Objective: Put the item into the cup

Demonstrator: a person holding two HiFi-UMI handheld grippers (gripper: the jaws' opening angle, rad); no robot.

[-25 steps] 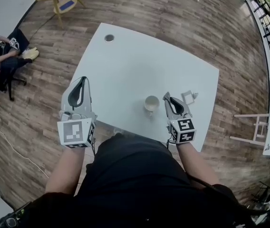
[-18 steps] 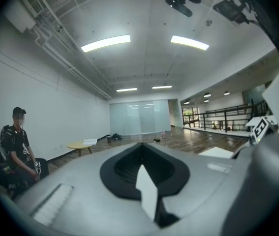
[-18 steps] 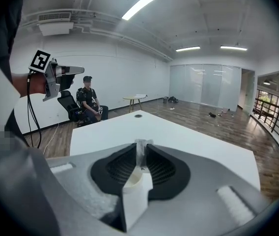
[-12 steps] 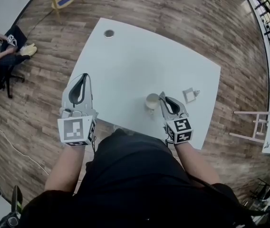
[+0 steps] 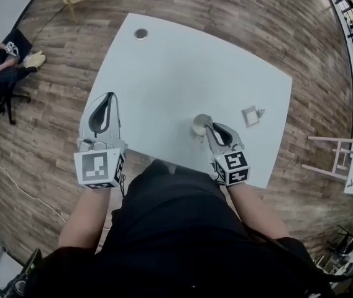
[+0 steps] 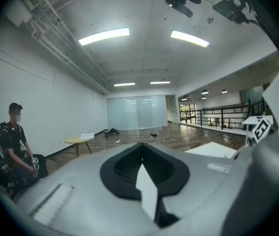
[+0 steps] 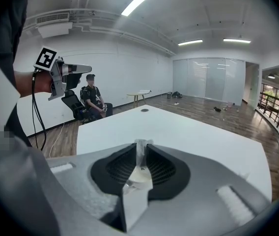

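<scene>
Left gripper (image 5: 108,99): held by the near-left corner of the tabletop (image 5: 164,67), fingers (image 6: 122,168) together with nothing between them; idle.

Cup (image 5: 199,123): white, upright, near the front edge.

Right gripper (image 5: 207,125): tips at the cup's rim on its near-right side. Fingers (image 7: 115,168) are clamped on the item (image 7: 140,157), a small pale translucent piece. The item is therefore in the grip, not yet in the cup.

Judgement: centre the tips over the cup's mouth and dip low. Then part the fingers so the light piece falls inside without knocking the cup.

A small white square object (image 5: 250,115) lies apart to the right.
</scene>
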